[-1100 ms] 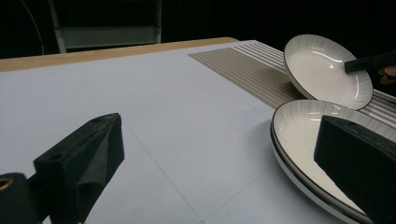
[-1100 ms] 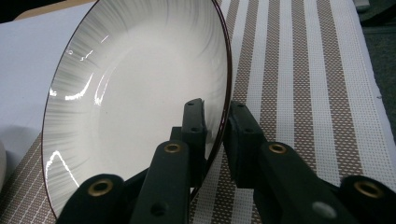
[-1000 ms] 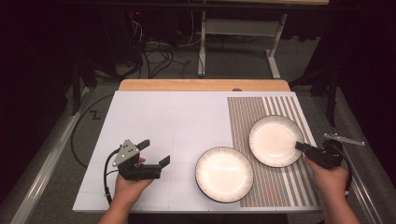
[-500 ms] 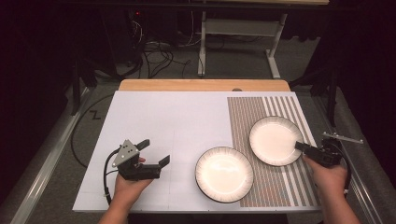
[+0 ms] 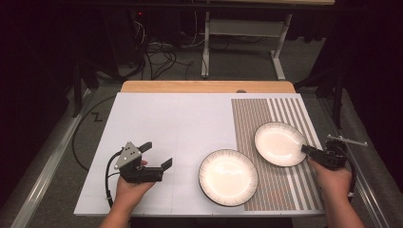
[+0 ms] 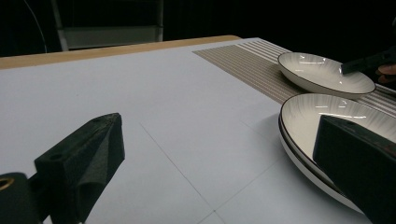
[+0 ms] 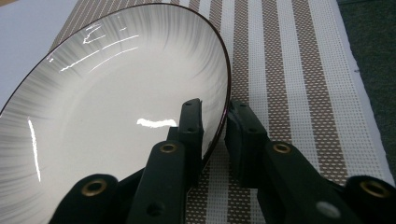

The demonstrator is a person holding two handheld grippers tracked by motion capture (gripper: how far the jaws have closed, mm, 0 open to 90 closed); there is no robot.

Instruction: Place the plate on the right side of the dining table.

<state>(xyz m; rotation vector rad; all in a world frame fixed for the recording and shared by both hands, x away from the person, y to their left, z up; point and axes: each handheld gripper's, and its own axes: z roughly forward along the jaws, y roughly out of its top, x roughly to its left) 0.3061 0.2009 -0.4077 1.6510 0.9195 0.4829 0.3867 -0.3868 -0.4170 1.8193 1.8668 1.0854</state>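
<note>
Right gripper view: right gripper (image 7: 215,119) jaws pinch the rim of the glossy white dark-rimmed ceramic plate (image 7: 116,93); likely stiff, slippery, breakable. Left gripper (image 5: 154,154) jaws gape, empty.

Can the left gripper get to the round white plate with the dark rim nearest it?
Probably yes. The left gripper has its jaws open and points toward the near white plate with the dark rim, with only bare white table mat between them.

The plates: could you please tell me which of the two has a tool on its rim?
The far plate, wholly on the striped mat; the right tool straddles its rim.
</note>
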